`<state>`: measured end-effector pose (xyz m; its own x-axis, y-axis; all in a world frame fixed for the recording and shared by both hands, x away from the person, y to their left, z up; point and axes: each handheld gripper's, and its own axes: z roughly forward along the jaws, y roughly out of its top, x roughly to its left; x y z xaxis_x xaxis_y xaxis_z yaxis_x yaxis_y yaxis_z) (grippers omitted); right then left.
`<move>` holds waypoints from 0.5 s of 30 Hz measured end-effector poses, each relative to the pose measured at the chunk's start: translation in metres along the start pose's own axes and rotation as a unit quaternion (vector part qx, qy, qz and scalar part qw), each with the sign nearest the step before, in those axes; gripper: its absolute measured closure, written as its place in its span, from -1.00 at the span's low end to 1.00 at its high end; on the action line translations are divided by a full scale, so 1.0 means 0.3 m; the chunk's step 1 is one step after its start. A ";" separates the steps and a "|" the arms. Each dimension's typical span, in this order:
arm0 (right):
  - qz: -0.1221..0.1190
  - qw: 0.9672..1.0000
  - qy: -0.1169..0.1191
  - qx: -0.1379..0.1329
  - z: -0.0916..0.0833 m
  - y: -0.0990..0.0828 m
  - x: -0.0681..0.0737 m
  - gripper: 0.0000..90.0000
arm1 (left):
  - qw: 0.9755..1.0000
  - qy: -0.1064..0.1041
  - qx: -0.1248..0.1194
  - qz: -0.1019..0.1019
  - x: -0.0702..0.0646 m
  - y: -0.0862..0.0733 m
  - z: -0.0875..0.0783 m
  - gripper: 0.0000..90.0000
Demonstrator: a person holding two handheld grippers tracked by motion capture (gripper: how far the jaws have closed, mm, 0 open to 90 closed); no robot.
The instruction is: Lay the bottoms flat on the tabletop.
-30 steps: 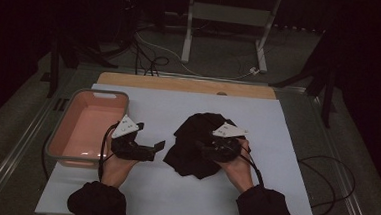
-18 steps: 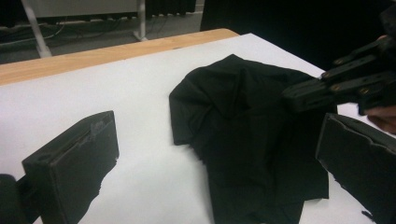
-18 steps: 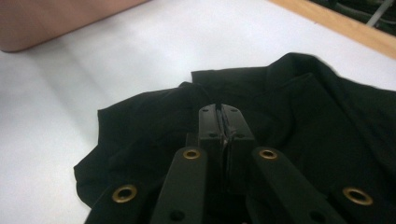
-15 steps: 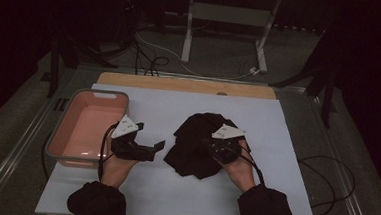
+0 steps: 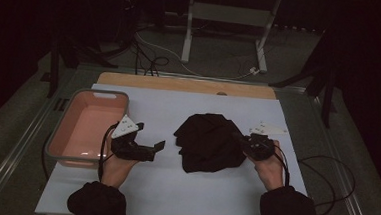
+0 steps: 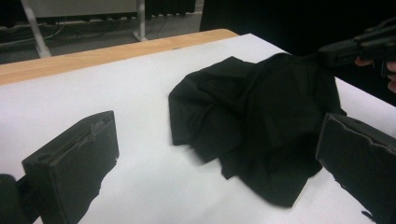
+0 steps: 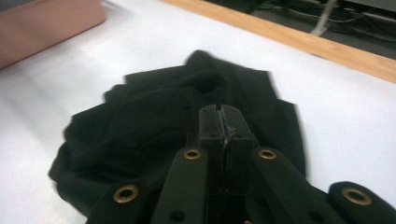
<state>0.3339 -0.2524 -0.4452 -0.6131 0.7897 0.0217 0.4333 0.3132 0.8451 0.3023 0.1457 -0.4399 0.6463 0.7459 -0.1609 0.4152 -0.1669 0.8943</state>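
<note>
While the black garment lies crumpled at the middle of the white table, the right gripper sits at its three o'clock edge with jaws pressed together; whether a fold of cloth is pinched between them is hard to tell. At the garment's nine o'clock, a little apart from it, the left gripper points toward the cloth with jaws spread wide and nothing between them. Beyond that gripper, at nine o'clock, stands a pink bin.

The pink tray is blurred and cropped at the frame's edge (top-left corner, right gripper view).
</note>
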 end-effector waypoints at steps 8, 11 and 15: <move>0.030 0.999 -0.027 -0.007 -0.044 -0.020 -0.077 0.97 | 1.000 -0.001 -0.001 0.000 -0.001 0.001 -0.001 -1.00; 0.045 0.998 -0.048 -0.002 -0.056 -0.039 -0.116 0.97 | 1.000 -0.001 -0.002 0.001 -0.001 0.002 -0.003 -1.00; 0.059 0.996 -0.073 0.001 -0.067 -0.054 -0.147 0.97 | 1.000 -0.001 -0.002 0.000 -0.001 0.002 -0.003 -1.00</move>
<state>0.3407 -0.3030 -0.4490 -0.4546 0.8897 0.0422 0.4979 0.2146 0.8403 0.3018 0.1459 -0.4389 0.6475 0.7448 -0.1610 0.4120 -0.1644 0.8962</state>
